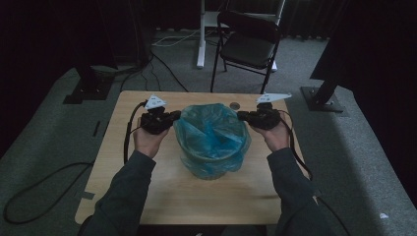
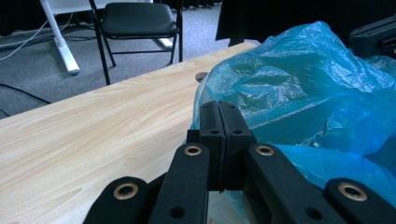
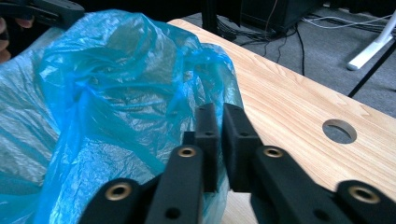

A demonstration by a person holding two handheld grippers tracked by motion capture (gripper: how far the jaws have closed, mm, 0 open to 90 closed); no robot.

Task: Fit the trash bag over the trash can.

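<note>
grippers pinch opposite sides of the blue bag [image 1: 212, 137]: left gripper [image 1: 173, 118] clamped tight, right gripper [image 1: 243, 116] seemingly gripping film too.

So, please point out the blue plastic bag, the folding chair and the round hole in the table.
blue plastic bag [image 1: 212, 132], high view, crumpled top
folding chair [image 1: 247, 48], high view, seat
round hole [image 3: 339, 131], right gripper view, opening

Wooden table [image 1: 162, 196], round hole [image 1: 235, 105] near its far edge. Black folding chair [image 1: 248, 44] behind the table on grey carpet [image 1: 49, 142]. White desk leg [image 1: 201, 34] left of the chair, white cables by it. Black cable [image 1: 29, 196] loops on the carpet at left. Black stand base [image 1: 322, 98] at right.
</note>
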